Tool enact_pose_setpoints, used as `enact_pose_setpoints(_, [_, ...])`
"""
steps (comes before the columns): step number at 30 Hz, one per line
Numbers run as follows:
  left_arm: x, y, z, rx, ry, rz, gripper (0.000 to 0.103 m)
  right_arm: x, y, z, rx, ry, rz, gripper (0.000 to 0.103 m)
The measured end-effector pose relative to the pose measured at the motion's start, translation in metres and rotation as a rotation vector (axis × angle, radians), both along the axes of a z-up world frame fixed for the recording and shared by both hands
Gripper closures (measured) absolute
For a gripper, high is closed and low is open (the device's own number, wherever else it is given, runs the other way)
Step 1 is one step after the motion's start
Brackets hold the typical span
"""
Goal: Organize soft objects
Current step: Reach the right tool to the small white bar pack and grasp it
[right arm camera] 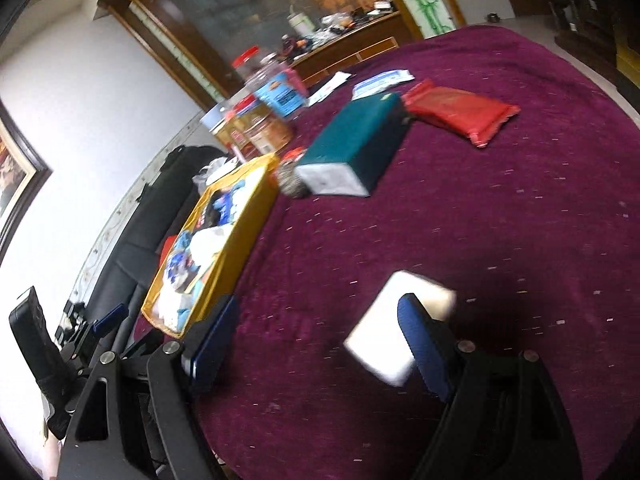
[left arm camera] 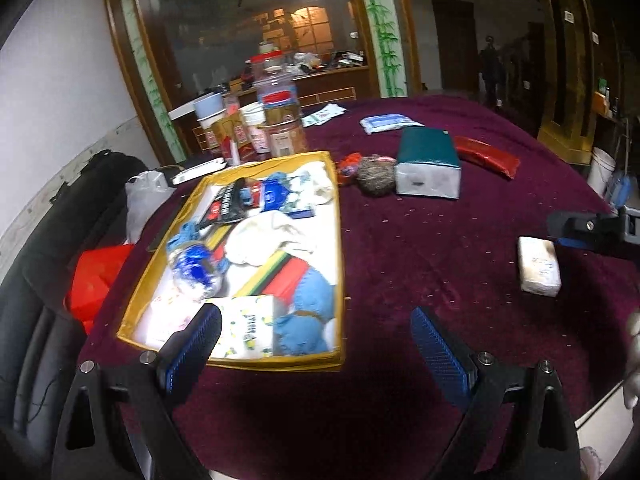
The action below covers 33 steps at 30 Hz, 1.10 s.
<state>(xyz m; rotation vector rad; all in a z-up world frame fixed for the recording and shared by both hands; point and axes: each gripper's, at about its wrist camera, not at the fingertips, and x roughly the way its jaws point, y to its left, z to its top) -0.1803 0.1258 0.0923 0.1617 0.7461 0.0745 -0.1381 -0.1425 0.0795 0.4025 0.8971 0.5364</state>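
Observation:
A yellow-rimmed box (left arm camera: 338,240) on the purple tablecloth holds several soft items: blue and white cloths, tissue packs. It also shows in the right wrist view (right arm camera: 240,216). My left gripper (left arm camera: 316,344) is open and empty, over the box's near right corner. My right gripper (right arm camera: 316,340) is open; a white tissue pack (right arm camera: 384,336) lies on the cloth just left of its right finger (right arm camera: 420,340). The same pack (left arm camera: 538,266) lies at the right in the left wrist view. A teal tissue pack (left arm camera: 428,160), a red pack (left arm camera: 488,156), a blue-white pack (left arm camera: 386,123) and a grey woolly ball (left arm camera: 374,178) lie further back.
Jars and cartons (left arm camera: 276,120) stand behind the box. A black chair (left arm camera: 60,240) with a red bag (left arm camera: 94,280) and a white plastic bag (left arm camera: 144,196) stands left of the table. The table edge (left arm camera: 600,404) runs at the lower right.

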Motion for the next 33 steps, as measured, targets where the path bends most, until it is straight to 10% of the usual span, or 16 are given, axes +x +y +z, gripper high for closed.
enact_pose_setpoints(14, [0.026,-0.071,-0.048,-0.199,0.213,-0.253,0.005,0.015,-0.052,-0.028,-0.081,0.115,-0.087,0.023])
enact_pose_setpoints(33, [0.025,-0.089,-0.073,-0.183,0.274,-0.307,0.001,0.077,-0.089,-0.028,-0.139,0.144,-0.181,0.023])
